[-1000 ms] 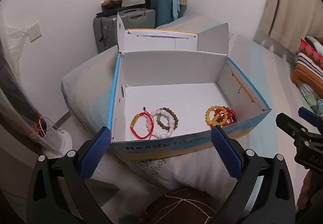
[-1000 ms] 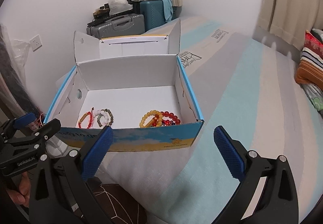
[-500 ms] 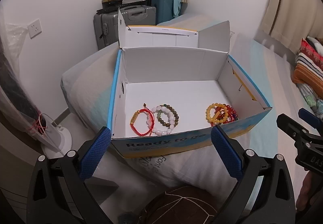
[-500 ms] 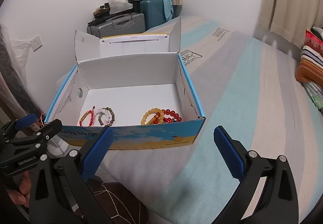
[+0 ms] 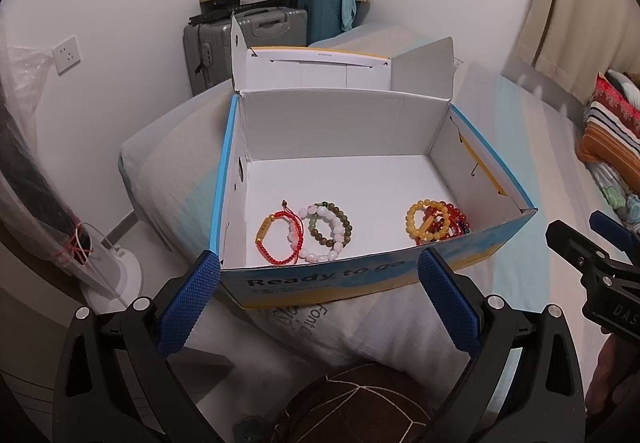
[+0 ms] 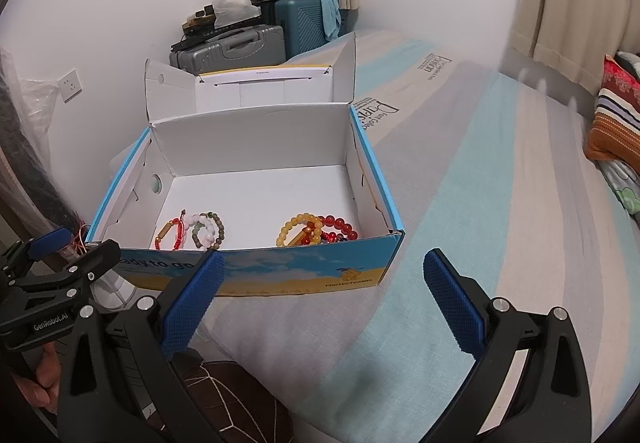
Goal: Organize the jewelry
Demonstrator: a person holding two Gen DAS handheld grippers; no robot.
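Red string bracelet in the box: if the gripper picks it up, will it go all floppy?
Probably floppy: the red string bracelet is thin woven cord, so it would likely droop. It looks light. Its gold tube bead may slide to the bottom.

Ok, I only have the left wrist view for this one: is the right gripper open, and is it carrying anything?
Observer: The right gripper is open and empty, its fingers wide apart in front of the box.
Operator: Is it over the bracelets?
Observer: No. Its tips show against the outside of the front wall; the yellow bracelet lies beyond, inside the box.
Operator: And who holds the left gripper?
Observer: A hand grips the left gripper from below, at the frame's lower left.
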